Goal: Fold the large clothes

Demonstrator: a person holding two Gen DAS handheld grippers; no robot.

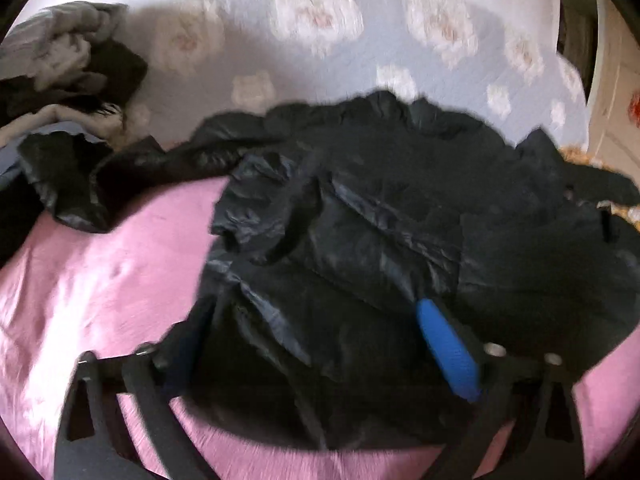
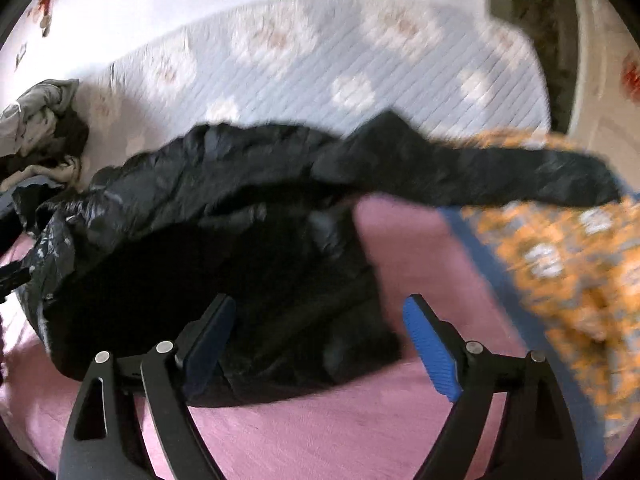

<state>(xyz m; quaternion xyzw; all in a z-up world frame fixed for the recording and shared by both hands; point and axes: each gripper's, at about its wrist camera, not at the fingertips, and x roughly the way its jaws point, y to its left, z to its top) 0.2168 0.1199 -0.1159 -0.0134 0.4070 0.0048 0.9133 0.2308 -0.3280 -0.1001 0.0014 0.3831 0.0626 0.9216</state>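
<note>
A large black shiny jacket [image 1: 380, 216] lies spread and crumpled on a pink bed sheet [image 1: 100, 280]. One sleeve trails to the left in the left wrist view. My left gripper [image 1: 320, 332] hovers open over the jacket's near edge, its blue right pad [image 1: 444, 348] showing, the left finger dark against the cloth. In the right wrist view the jacket [image 2: 208, 248] fills the left half, with a sleeve [image 2: 500, 176] stretched to the right. My right gripper [image 2: 320, 340] is open and empty above the jacket's near right corner on the pink sheet [image 2: 320, 432].
A heap of grey and dark clothes [image 1: 68, 72] lies at the far left, also in the right wrist view [image 2: 40, 128]. An orange patterned blanket [image 2: 560, 248] with a blue border lies at the right. A pale floral quilt [image 1: 340, 40] covers the far part of the bed.
</note>
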